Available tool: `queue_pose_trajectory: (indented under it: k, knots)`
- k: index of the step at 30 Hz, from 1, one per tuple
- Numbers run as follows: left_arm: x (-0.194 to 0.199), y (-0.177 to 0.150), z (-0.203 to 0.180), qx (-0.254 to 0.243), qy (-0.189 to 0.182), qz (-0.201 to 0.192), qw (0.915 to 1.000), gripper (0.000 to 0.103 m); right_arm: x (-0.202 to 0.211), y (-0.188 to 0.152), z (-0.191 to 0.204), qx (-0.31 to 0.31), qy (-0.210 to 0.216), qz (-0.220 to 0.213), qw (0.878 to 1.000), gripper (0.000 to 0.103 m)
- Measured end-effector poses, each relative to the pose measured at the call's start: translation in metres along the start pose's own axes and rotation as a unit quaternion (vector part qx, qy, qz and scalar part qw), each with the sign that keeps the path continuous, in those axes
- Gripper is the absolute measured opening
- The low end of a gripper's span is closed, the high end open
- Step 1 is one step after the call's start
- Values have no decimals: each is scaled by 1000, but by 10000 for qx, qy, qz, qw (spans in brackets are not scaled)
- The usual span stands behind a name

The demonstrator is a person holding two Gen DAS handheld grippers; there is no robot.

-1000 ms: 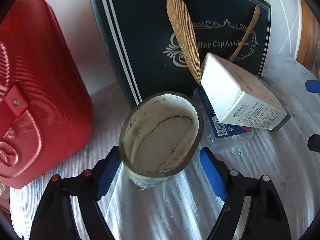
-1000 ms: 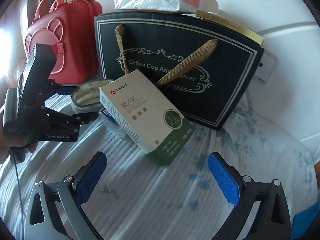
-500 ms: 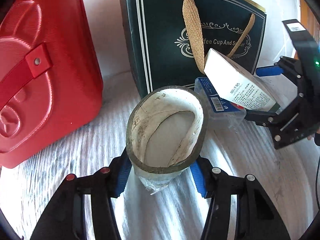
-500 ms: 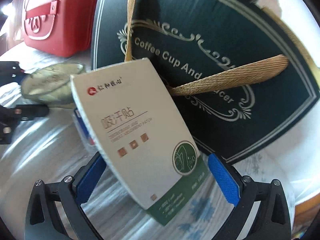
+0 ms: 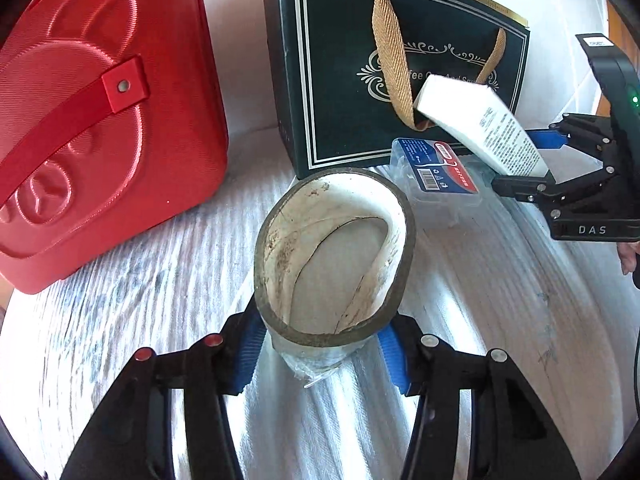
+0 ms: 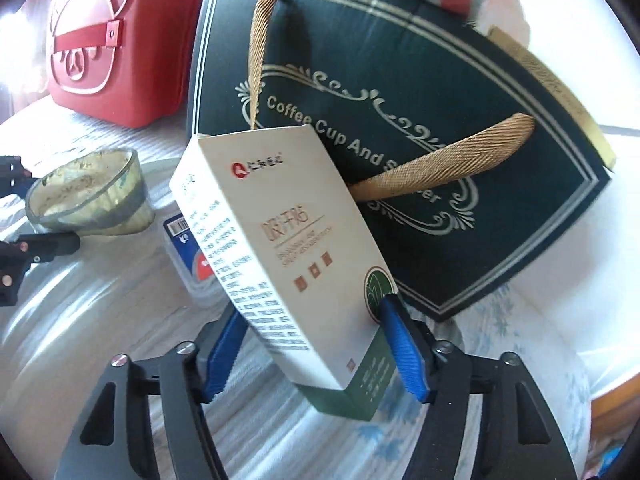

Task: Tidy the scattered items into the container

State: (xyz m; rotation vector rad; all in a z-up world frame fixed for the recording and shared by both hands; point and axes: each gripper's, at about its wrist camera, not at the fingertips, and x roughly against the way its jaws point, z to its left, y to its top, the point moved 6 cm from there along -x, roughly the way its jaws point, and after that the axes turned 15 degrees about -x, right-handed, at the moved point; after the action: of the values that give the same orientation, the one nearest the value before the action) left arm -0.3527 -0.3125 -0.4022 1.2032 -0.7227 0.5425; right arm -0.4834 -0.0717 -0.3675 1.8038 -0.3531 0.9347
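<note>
Both tongs having just been closing, the left tongs (image 5: 320, 354) are now gripping the cup (image 5: 334, 256) in front of the gift bag (image 5: 400, 60) and the right tongs (image 6: 316, 350) are clamping the box (image 6: 280, 264) against that bag, so both are ready for lifting.

Your left gripper (image 5: 322, 350) has just been closing on the grimy round tape roll (image 5: 334, 258); your right gripper (image 5: 532, 160) clamps the white rectangular carton (image 5: 478, 122) beside the dark green gift bag (image 5: 340, 80).
</note>
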Motion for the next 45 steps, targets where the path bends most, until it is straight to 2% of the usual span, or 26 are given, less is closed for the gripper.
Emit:
queue_pose_trajectory:
  k: [6,10,16,24,35,45]
  knots:
    - [18,-12,-8,131,59,113,9998,49,30,-16,-11,-490,109,166,9986,45]
    - [36,-31,-9,252,84,196,9995,49,58,-35,-16,-1085,411,392,9925,37]
    - [66,-56,-26,330,93,367,9987,49,100,-73,-12,-1714,680,711,9803,36]
    - [123,-108,-64,413,49,588,9974,48,154,-129,-10,-2203,806,1091,9660,36]
    - [194,-156,-101,483,-120,912,9946,47,228,-187,13,-2227,850,1656,9569,35]
    - [242,-181,-129,612,-176,1309,9893,45,293,-222,25,-2147,908,2013,9514,34]
